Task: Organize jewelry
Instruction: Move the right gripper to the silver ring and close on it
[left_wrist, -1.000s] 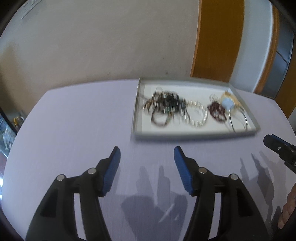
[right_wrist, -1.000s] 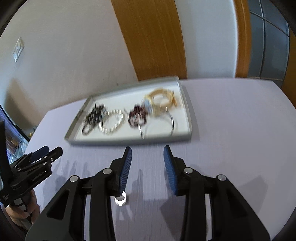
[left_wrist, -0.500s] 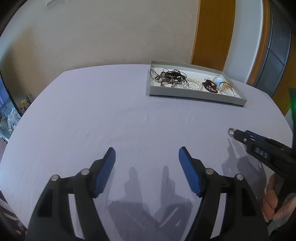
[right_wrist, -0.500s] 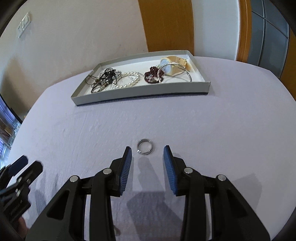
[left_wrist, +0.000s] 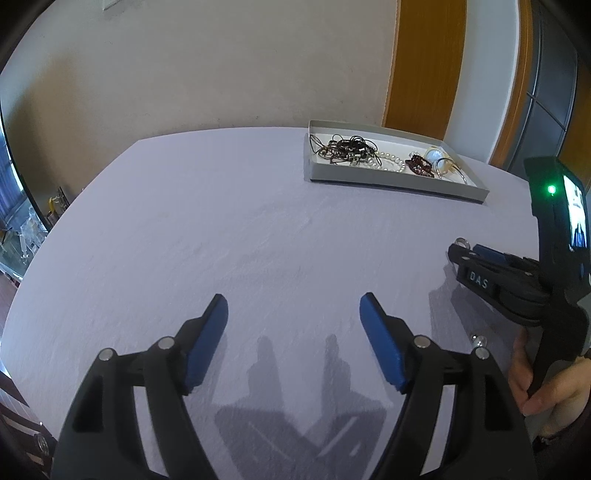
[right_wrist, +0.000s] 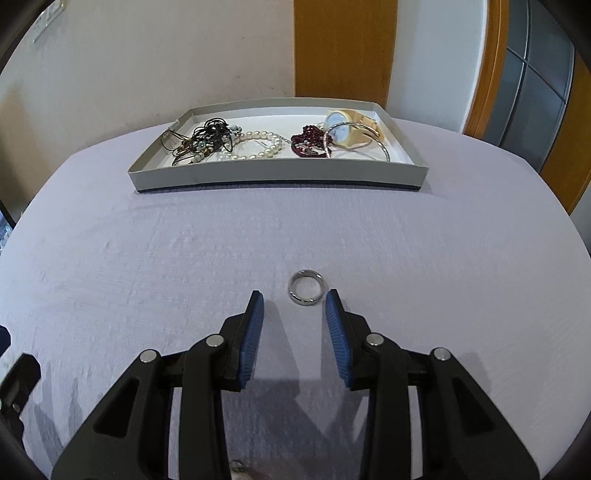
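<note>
A silver ring (right_wrist: 305, 292) lay on the lilac surface (right_wrist: 147, 258), just ahead of the right gripper (right_wrist: 293, 308), whose jaws were closing, apparently untouched. The left gripper (left_wrist: 293, 310) stood released, empty. Other jewelry filled a tray (right_wrist: 277, 177) beyond.

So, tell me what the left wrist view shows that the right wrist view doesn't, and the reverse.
Only the left wrist view shows the person's hand holding the right gripper from the side, and the left gripper wide open over bare cloth. Only the right wrist view shows the silver ring whole, just ahead of the closing blue pads, not yet gripped. Both show the jewelry tray and the table.
</note>
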